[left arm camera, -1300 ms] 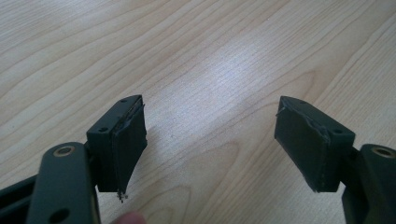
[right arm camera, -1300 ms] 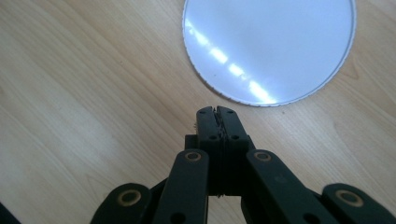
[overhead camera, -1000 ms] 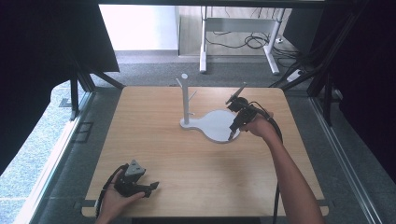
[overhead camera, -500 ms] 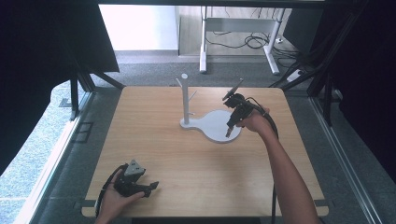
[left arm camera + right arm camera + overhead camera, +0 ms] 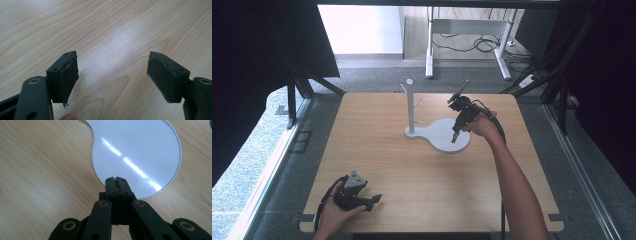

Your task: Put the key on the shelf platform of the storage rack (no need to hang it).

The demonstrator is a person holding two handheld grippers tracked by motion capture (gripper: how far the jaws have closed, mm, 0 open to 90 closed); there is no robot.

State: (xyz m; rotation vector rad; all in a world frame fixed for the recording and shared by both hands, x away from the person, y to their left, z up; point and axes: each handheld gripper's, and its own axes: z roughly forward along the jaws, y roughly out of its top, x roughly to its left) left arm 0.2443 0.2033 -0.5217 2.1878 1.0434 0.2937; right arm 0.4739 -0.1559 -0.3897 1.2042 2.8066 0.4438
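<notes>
Right gripper is closed and empty over the white base; left gripper gapes above bare table.

From above, we cannot tell whether the right gripper touches the white stand base or hangs just over it. In the right gripper view, the frame's top edge cuts off the base and its post. A blurred fingertip pokes in at the bottom of the left gripper view.
</notes>
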